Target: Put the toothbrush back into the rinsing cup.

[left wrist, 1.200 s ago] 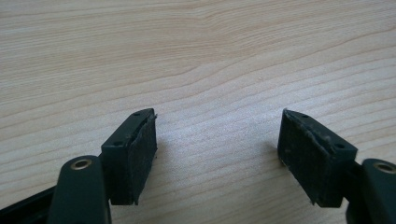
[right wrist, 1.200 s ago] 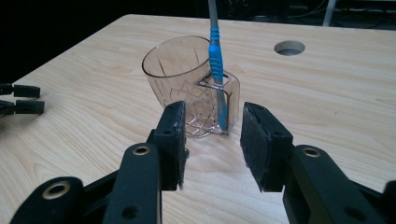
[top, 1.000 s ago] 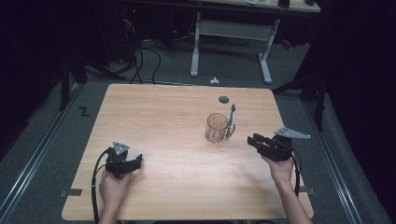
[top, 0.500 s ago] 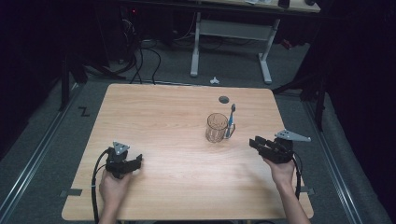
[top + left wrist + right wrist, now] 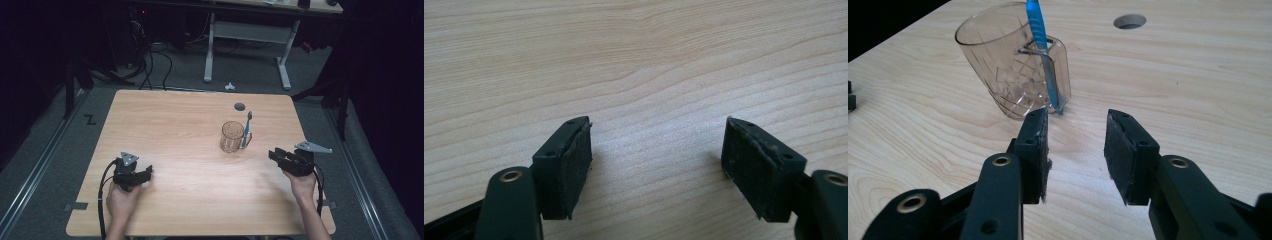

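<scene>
Toward the tabletop's far right corner stands a clear glass mug, blue toothbrush tucked upright through its handle; the right claw, half-parted and empty, should approach level, squarely astride; the left claw rests released near the front-left corner.

A light wooden table with a round hole near its far edge is set on grey carpet. Beyond it, a white-legged desk and tangled black cables are seen; the surroundings are left in darkness.
</scene>
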The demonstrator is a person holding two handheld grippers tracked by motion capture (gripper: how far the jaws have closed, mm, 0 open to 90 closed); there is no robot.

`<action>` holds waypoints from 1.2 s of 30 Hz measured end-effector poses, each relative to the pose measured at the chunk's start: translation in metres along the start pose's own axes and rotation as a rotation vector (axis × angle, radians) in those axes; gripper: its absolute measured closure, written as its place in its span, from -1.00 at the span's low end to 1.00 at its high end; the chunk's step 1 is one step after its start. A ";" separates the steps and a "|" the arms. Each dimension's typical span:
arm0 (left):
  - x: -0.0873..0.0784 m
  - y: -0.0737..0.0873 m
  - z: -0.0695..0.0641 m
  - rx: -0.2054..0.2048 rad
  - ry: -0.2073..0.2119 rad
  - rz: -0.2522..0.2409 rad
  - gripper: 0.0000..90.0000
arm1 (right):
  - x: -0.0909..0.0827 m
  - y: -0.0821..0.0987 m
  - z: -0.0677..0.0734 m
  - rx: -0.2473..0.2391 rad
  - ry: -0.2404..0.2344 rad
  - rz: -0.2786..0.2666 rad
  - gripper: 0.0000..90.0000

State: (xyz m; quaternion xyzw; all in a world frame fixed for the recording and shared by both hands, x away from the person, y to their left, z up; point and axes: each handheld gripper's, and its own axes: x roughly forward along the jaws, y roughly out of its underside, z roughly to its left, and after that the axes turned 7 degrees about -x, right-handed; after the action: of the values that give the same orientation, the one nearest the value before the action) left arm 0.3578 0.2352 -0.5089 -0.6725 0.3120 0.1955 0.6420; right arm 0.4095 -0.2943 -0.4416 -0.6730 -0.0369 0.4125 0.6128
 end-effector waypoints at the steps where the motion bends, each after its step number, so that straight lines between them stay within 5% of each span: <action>1: 0.000 0.000 0.000 0.000 0.000 0.000 -0.36 | 0.001 0.001 -0.001 0.005 0.000 0.002 0.38; 36: 0.000 0.000 0.000 0.000 0.000 0.000 -0.36 | 0.033 0.029 -0.007 -0.037 0.124 0.137 0.32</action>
State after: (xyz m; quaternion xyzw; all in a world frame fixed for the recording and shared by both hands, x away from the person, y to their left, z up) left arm 0.3578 0.2352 -0.5089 -0.6725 0.3119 0.1956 0.6421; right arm 0.4218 -0.2888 -0.4841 -0.7094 0.0396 0.4102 0.5717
